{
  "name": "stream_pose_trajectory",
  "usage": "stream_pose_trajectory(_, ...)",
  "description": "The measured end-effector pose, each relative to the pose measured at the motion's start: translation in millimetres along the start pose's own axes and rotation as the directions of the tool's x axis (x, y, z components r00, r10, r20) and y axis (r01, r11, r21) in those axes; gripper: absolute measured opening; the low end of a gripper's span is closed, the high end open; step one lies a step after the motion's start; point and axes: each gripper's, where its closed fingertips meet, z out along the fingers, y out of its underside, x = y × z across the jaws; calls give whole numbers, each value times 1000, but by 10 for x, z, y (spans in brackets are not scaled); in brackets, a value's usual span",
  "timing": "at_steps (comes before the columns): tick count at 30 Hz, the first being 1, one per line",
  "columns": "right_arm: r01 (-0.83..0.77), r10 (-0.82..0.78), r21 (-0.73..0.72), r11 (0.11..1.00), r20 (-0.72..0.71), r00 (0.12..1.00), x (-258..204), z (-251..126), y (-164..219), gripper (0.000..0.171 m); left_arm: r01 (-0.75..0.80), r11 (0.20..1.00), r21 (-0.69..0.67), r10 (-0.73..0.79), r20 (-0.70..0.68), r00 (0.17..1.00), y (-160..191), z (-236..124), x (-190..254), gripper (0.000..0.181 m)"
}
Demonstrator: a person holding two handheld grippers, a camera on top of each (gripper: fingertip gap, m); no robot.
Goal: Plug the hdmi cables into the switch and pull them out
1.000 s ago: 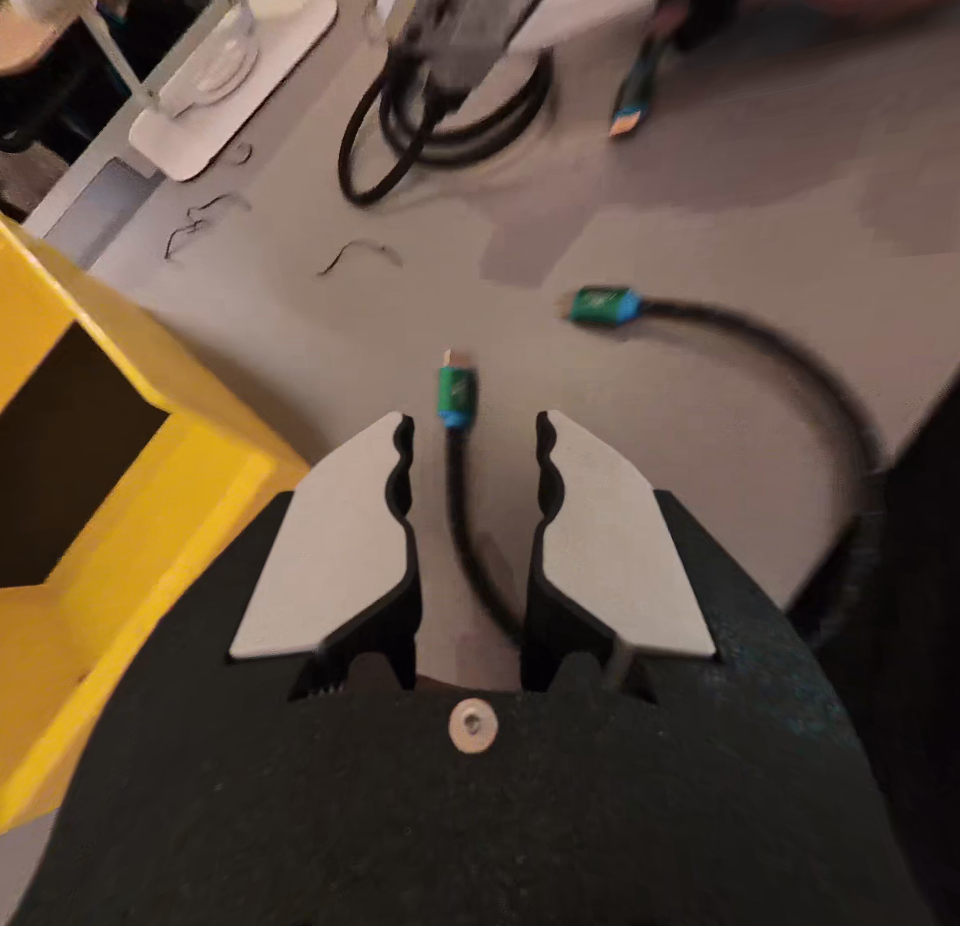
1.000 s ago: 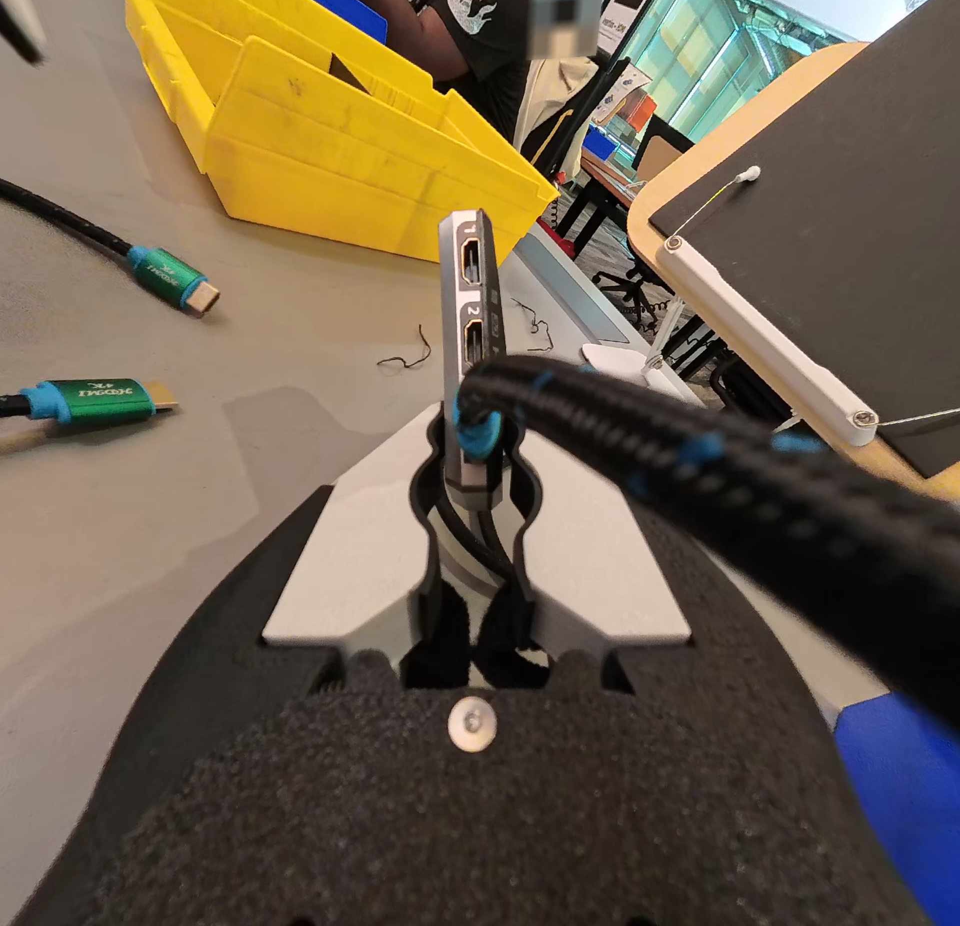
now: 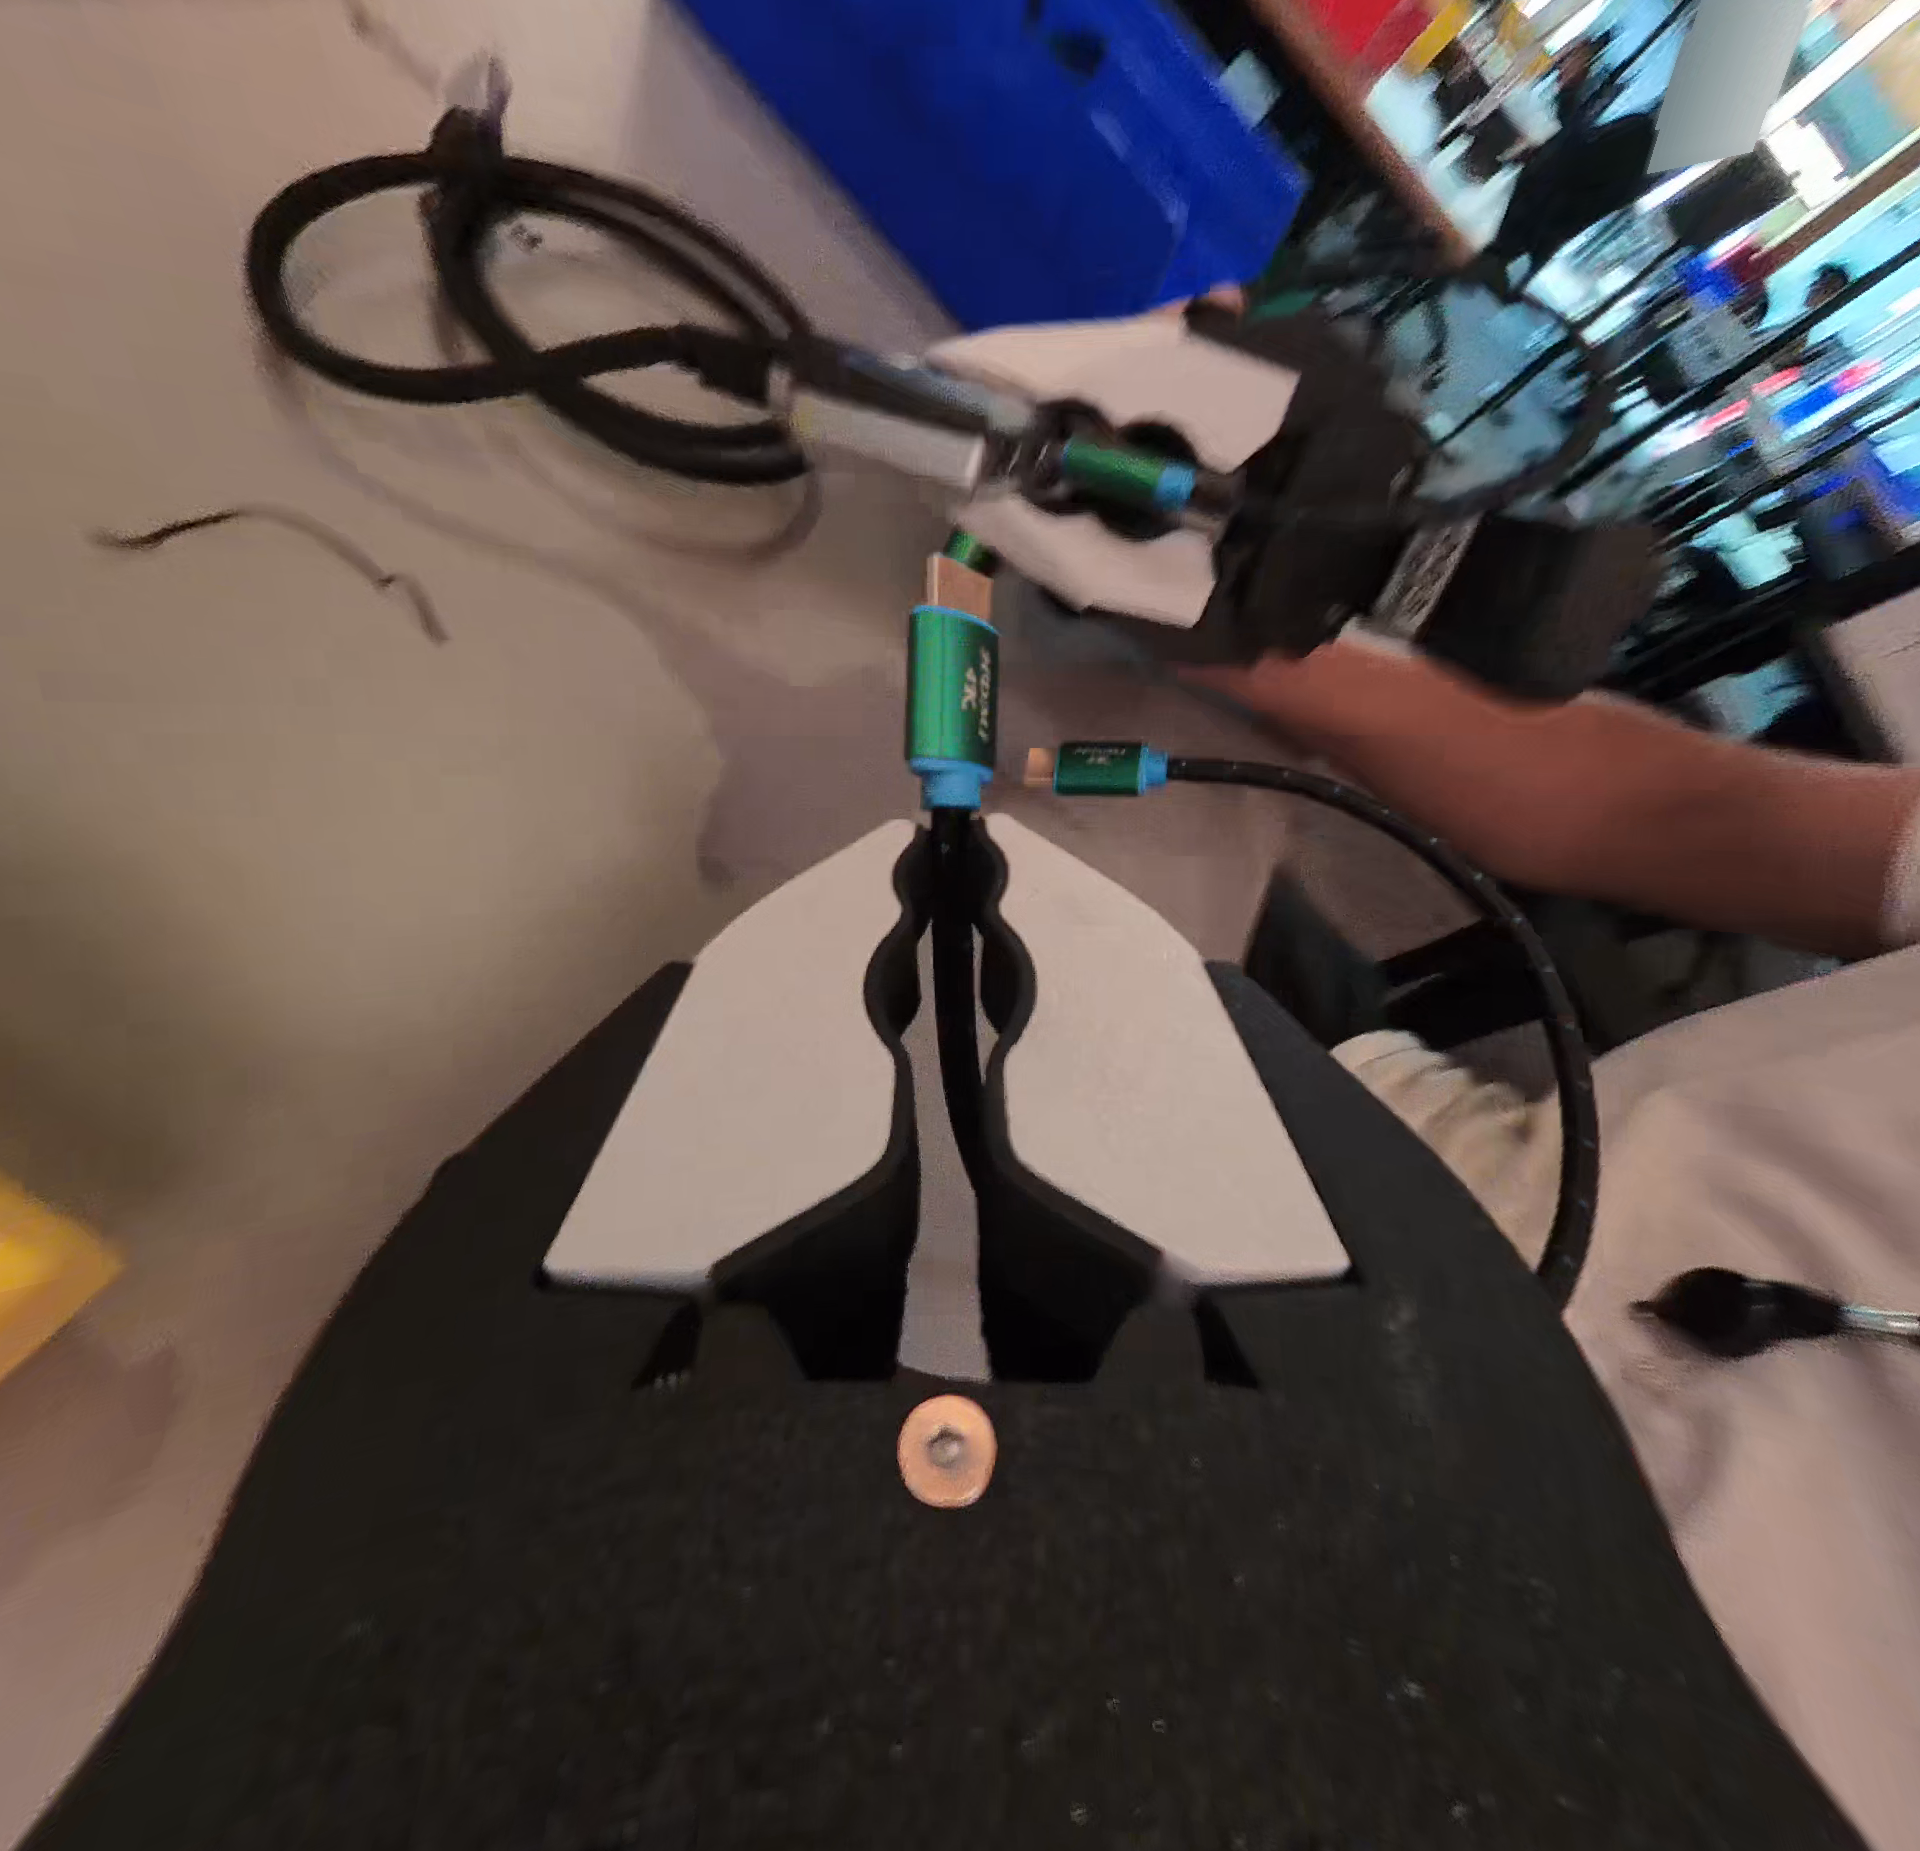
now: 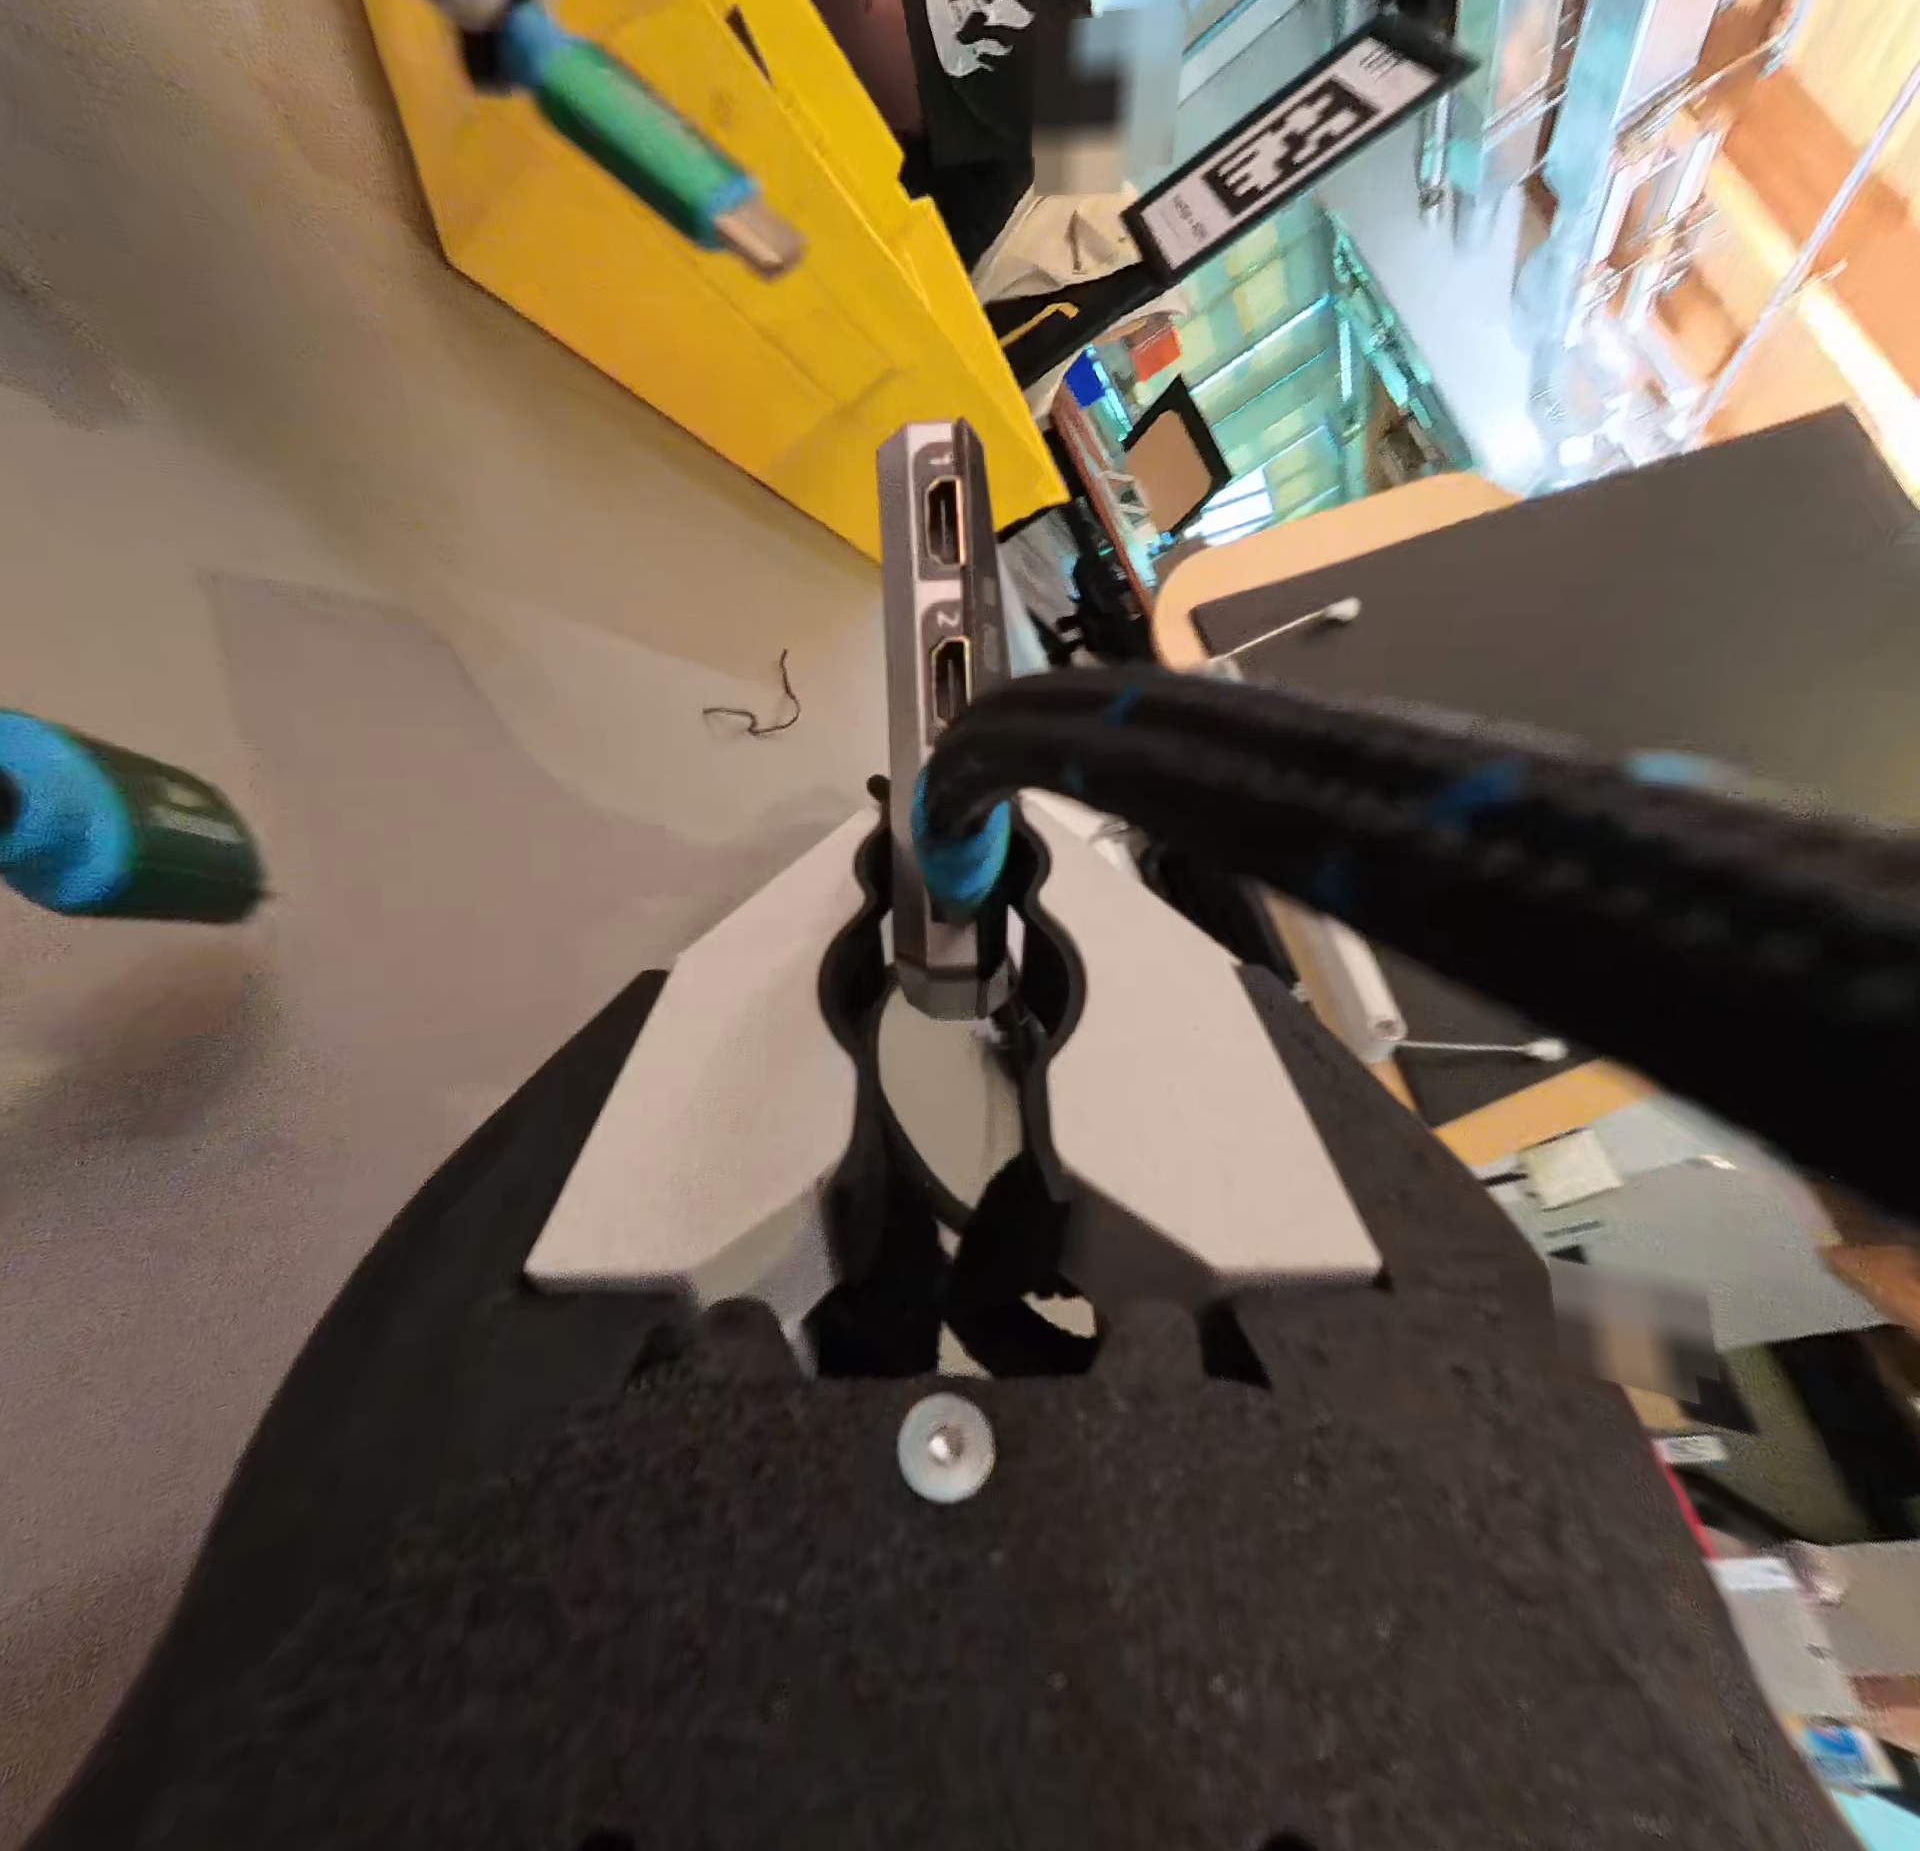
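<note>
Left hand-held gripper [image 3: 951, 845] clamping cable [image 3: 954, 970]

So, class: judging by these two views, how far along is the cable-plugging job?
Done: the right gripper grips the switch, which has one cable plugged in already. In hand: the left gripper is shut on a second cable, its green plug pointing toward the switch. Left: two ports are empty, another plug lies on the table, and nothing is pulled out yet.
</note>
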Motion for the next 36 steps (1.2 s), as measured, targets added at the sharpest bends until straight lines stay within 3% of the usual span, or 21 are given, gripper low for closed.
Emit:
stream_pose_trajectory(5,73,-79,-68,995,-96,992,159,-17,-105,19,178,984,28,-171,-159,972,-147,153,220,6)
stream_pose_trajectory(12,121,-126,-92,988,-60,990,75,-53,-41,19,191,979,68,-183,-111,977,-33,368,158,6)
stream_pose_trajectory(17,37,-46,-120,992,-71,996,117,-47,168,19,-52,994,-99,69,178,982,268,351,-165,6)
stream_pose_trajectory(20,7,-17,-140,990,-68,998,81,-19,316,19,-268,895,-358,402,382,832,476,267,-538,6)
stream_pose_trajectory(21,15,-24,-144,990,-57,998,66,-3,347,19,-325,844,-426,492,378,784,521,254,-595,6)
stream_pose_trajectory(24,-4,-5,-139,990,-70,998,92,-9,331,19,-406,798,-446,580,381,720,477,246,-651,6)
stream_pose_trajectory(25,-10,0,-140,990,-70,998,96,-14,338,18,-397,808,-436,571,410,711,433,222,-674,10)
stream_pose_trajectory(28,-51,41,-139,989,-74,996,127,-21,367,18,-304,898,-317,433,524,733,250,118,-510,44)
stream_pose_trajectory(30,-79,68,-134,988,-80,994,155,-31,380,18,-227,966,-123,257,538,803,170,139,-164,44)
stream_pose_trajectory(32,-100,90,-135,986,-80,993,166,-36,396,18,-119,992,45,85,465,881,272,320,216,45)
stream_pose_trajectory(34,-114,104,-130,985,-80,991,175,-38,399,18,-81,997,6,70,439,896,505,576,426,56)
stream_pose_trajectory(36,-124,115,-128,984,-75,990,175,-33,404,18,-100,990,-97,137,535,834,642,714,362,65)
